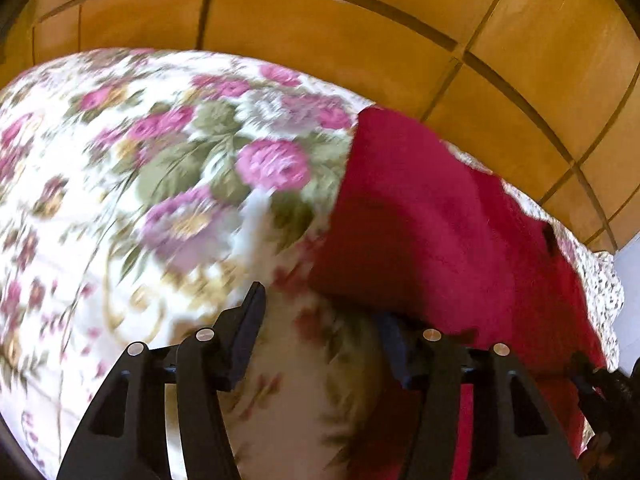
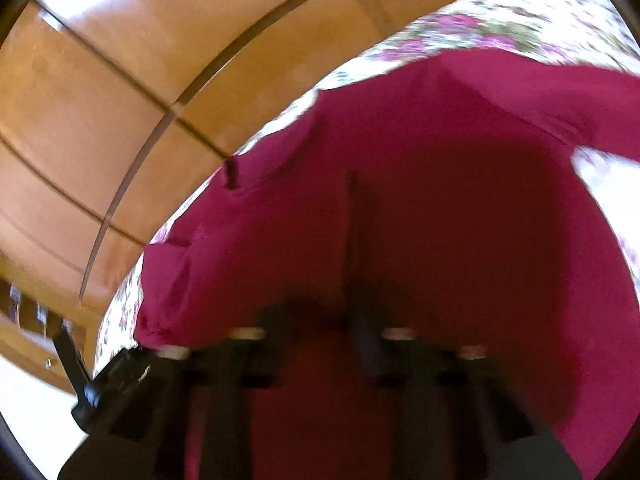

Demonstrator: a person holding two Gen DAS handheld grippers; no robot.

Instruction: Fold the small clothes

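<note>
A soft, matte crimson garment (image 1: pixel 432 216) lies spread on a floral cloth (image 1: pixel 160 168), cream with blurred pink blooms and olive leaves, at about 3 o'clock in the left wrist view. Behind the cloth runs a glossy, honey-brown wooden panel (image 1: pixel 320 28) cut by dark grooves. The left hand-held gripper (image 1: pixel 320 308), black and angular with silver rivets, stands released, its jaws apart over the cloth, the right finger against the garment's edge. In the right wrist view the garment (image 2: pixel 460 208) fills the middle, creased and billowing. The right hand-held gripper (image 2: pixel 354 280) is clenched, seemingly on a fold of it, though blur hides the pads. No writing is readable.
</note>
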